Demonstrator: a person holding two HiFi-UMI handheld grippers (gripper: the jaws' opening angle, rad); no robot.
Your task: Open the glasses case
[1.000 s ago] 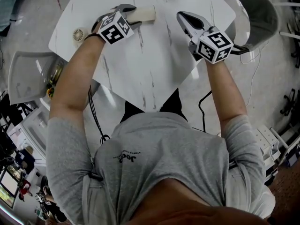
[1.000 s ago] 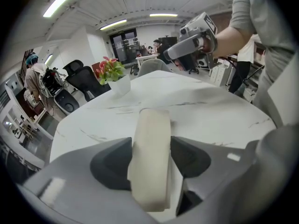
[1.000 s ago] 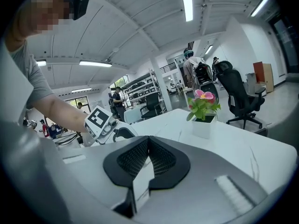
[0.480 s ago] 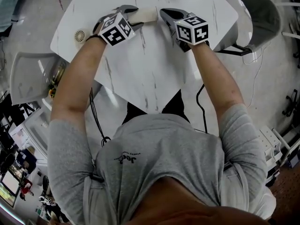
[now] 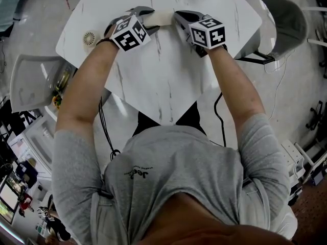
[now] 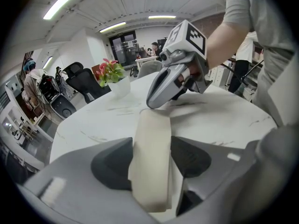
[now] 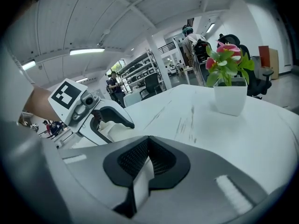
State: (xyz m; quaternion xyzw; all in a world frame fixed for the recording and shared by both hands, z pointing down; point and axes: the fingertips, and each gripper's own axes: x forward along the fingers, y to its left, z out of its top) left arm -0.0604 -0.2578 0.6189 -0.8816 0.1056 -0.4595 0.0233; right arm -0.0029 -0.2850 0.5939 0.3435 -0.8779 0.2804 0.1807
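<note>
**A:** What do the grippers have hold of?

**B:** The left gripper (image 6: 150,164) is clenched across the near end of the glasses case (image 6: 152,134), with a pad pressing on each long side. The right gripper (image 7: 146,158) has its jaws drawn almost together on a thin pale strip. I take that strip for the lip at the case's far end, though I can't be certain.

**A:** And where is the case itself?

**B:** It appears to rest on the white table (image 5: 168,80), on the part farthest from the person, bridging the two grippers.

**A:** How should the opening go?

**B:** In my judgement the left should only anchor the body. If it squeezes too hard it may pin the lid shut. The right should raise its edge in an arc about the hinge. Tugging along the case's length could slide it out of the left pads.

**A:** What does each view add?

**B:** Only the left gripper view shows the pads on the case and the right gripper's nose meeting its far end. Only the right gripper view shows the strip in its own jaws, plus a potted flower (image 7: 229,85) farther along the table. The head view gives the layout of both forearms and a small round object (image 5: 87,37) to the left, but no pad contact shows there.
</note>
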